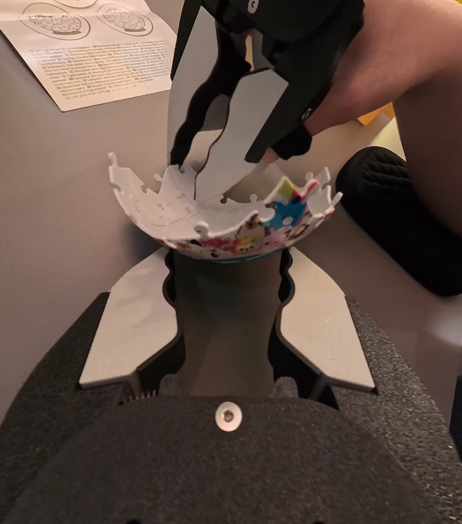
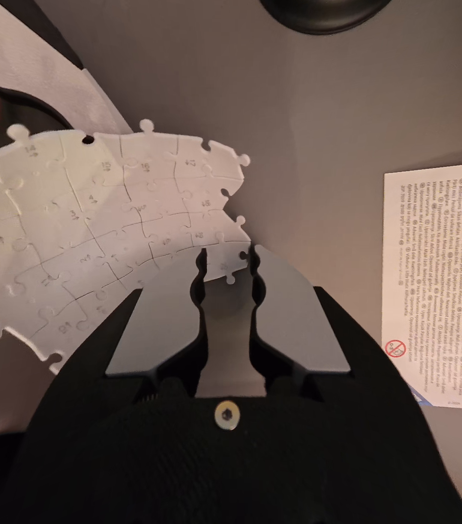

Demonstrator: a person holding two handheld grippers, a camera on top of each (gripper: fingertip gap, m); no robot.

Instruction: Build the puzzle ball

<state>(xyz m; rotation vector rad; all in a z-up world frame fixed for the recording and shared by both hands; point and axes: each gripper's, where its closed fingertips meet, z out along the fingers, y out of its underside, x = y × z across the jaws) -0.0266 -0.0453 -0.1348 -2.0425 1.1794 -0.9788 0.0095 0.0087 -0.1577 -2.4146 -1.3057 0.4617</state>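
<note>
Two grippers work one half-built puzzle ball (image 1: 224,221), a bowl-shaped shell of interlocked plastic pieces, white inside and printed with bright cartoon animals outside, resting on the grey counter (image 1: 40,226).

Left gripper (image 1: 225,255): jaws wide, holding nothing. The shell lies straight ahead of the tips, its underside just past them and apparently not touching; contact cannot be settled from this angle.

Right gripper (image 2: 228,253): comes down from above onto the far rim. Jaws narrow, with the rim piece's edge standing in the gap; a clamp looks likely but is not certain. The rim runs crosswise to the jaws.

Judgement: the right is nearer and on the piece being seated; the left is placed to steady the shell from below.

White printed instruction sheet (image 2: 436,283) lies flat, well apart, to the right in the right wrist view.
</note>
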